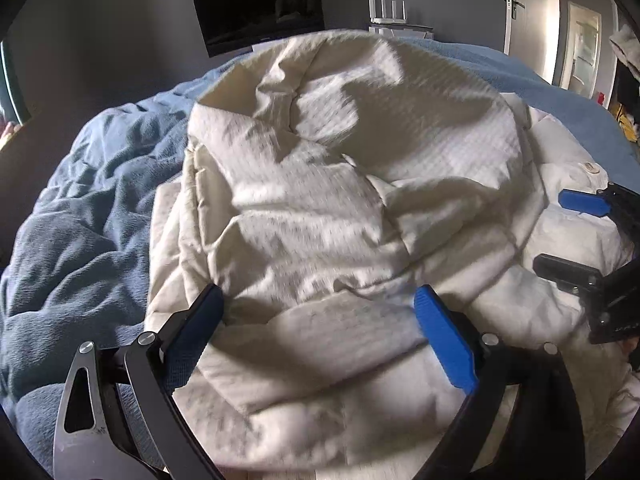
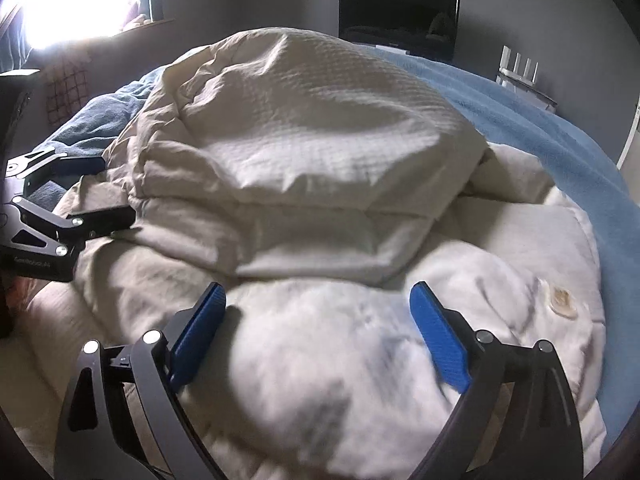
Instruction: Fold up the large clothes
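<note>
Left wrist: both hand-held grippers (image 1: 318,336) (image 2: 318,334) apart, unloaded; jacket (image 1: 340,200) near blanket (image 1: 92,208) edge.

Bed with a jacket on top

A blue blanket (image 1: 100,184) covered the bed, rumpled on one side; a cream puffy jacket (image 1: 328,200) lay heaped directly on it, partly folded over itself.
</note>
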